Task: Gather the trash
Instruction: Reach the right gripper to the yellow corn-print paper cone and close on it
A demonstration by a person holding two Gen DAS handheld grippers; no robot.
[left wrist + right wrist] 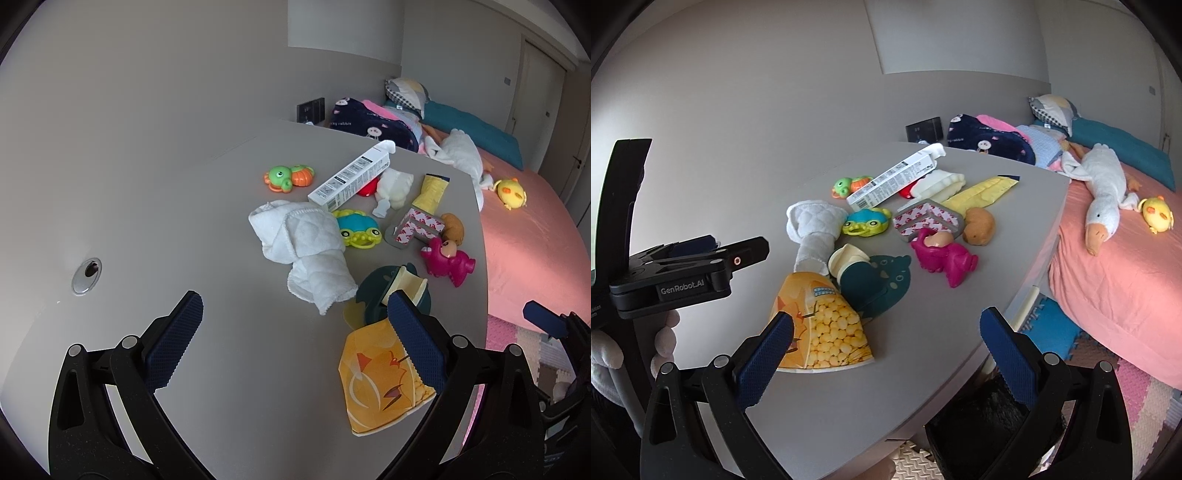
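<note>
Both tools are hovering over a grey bench (147, 206) strewn with toys and litter, and neither is touching anything. The left tool (295, 343) is standing with its 2 blue-padded fingers (173, 343) spread wide and nothing between them; the right tool (886, 354) is likewise gaping wide and carrying nothing.

The nearest piece of trash, an orange-yellow snack bag (822, 326) printed with corn puffs, is lying flat near the bench's front edge, just ahead of the right tool's left finger and partly hidden behind the left tool's right finger in the left wrist view. Just beyond it a dark teal duck-shaped piece (882, 280) is lying with a cream plastic part (846, 260) resting on it. A crumpled white quilted cloth (306, 254) is lying just left of those.

Farther back, a long white carton (351, 177) is lying tilted, propped over a red item and a white soft thing. A yellow crinkled wrapper (979, 194) is lying near the bench's far right edge, beside a grey corner piece with red-and-white backing (923, 219). Toys are sitting among these: a green and orange turtle (290, 178), a blue and yellow frog-like rattle (866, 221), a magenta dinosaur (943, 260) and a brown figure (979, 225).

Beyond the bench, a pink bed (1126, 277) is carrying a white goose plush (1102, 195) and a yellow chick (1158, 214).
</note>
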